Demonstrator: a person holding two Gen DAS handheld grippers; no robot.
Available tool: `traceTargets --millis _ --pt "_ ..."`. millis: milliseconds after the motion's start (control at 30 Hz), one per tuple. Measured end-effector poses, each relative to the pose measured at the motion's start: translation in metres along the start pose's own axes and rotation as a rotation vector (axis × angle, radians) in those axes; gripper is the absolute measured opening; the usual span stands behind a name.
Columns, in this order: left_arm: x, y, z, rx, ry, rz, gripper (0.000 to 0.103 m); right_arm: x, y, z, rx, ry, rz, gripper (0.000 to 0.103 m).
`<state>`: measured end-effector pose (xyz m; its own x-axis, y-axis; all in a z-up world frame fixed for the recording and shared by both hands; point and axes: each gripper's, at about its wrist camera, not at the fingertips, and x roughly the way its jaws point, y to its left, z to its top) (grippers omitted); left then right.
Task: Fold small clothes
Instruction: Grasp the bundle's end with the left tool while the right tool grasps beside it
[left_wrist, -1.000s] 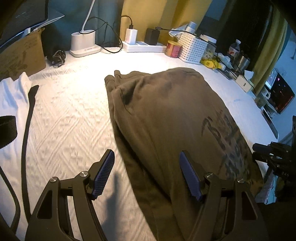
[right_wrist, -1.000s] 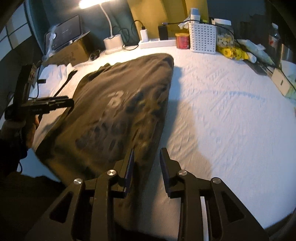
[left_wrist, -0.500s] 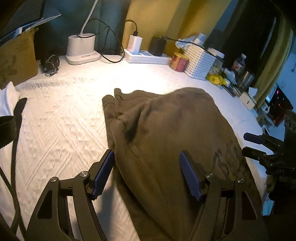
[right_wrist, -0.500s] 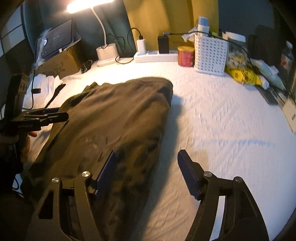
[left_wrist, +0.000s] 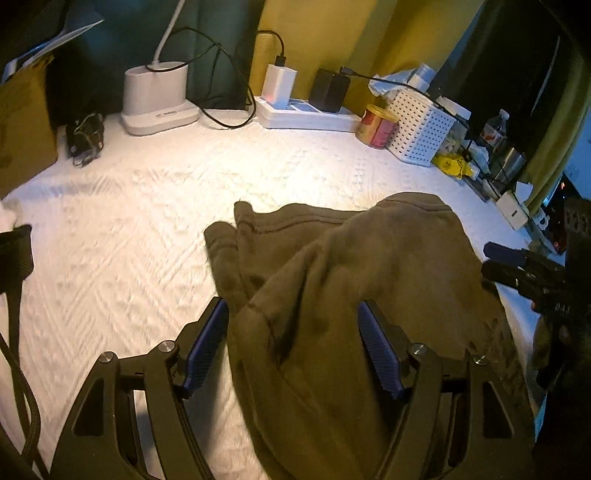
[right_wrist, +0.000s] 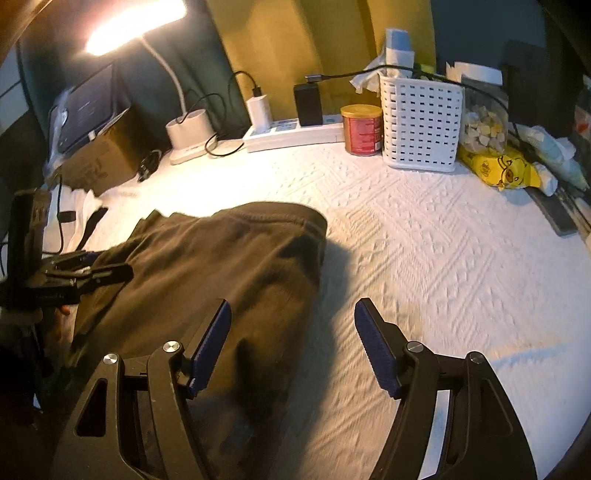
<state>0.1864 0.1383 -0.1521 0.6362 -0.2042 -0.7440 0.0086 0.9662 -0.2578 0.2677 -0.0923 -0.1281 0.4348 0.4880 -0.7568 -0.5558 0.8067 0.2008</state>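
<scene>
Two grippers, both with fingers wide apart and clamped on nothing. Left gripper (left_wrist: 291, 343) low at 6 o'clock in its own view, with cloth of the brown shirt (left_wrist: 354, 280) lying loose between its blue pads (left_wrist: 207, 343). Right gripper (right_wrist: 293, 345) same spot in its view, astride the shirt's right edge: one pad over cloth, one over the bare white bed cover (right_wrist: 443, 251).

One brown shirt, already doubled over, spread from 6 o'clock up to the middle of the bed, hem end farthest away.

Best way for this step, likely the next fold: go low, pinch both near corners at the same time, lift just a little, carry them toward 12 o'clock, lay edge on edge. Slow and even, so no lumps. Careful not to grab the bed cover too.

Farther off, along the back:
- one white lamp base (left_wrist: 157, 98) at 11 o'clock
- one power strip (left_wrist: 306, 118) at 12 o'clock, with two chargers in it, one white and one black
- one red can (right_wrist: 361, 128)
- one white basket (right_wrist: 421, 122) at 1 o'clock
- one cardboard box (right_wrist: 98, 162) at 10 o'clock
</scene>
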Motion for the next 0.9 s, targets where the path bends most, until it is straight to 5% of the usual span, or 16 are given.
traceTargets --millis 400,667,733,900 --pt "0.007 0.004 0.006 -0.024 -0.051 -0.060 0.073 0.043 -0.002 0.018 -0.008 0.033 0.059 0.073" --pt "0.013 -0.007 0.010 0.023 -0.040 -0.021 0.072 0.052 -0.007 0.023 0.015 0.027 0.104 0.072" --pt "0.014 -0.009 0.010 0.033 -0.039 -0.022 0.051 0.052 -0.004 0.023 0.006 0.029 0.115 0.071" --pt "0.014 -0.011 0.010 0.042 -0.034 -0.030 0.028 0.057 0.008 0.024 -0.039 0.050 0.142 0.031"
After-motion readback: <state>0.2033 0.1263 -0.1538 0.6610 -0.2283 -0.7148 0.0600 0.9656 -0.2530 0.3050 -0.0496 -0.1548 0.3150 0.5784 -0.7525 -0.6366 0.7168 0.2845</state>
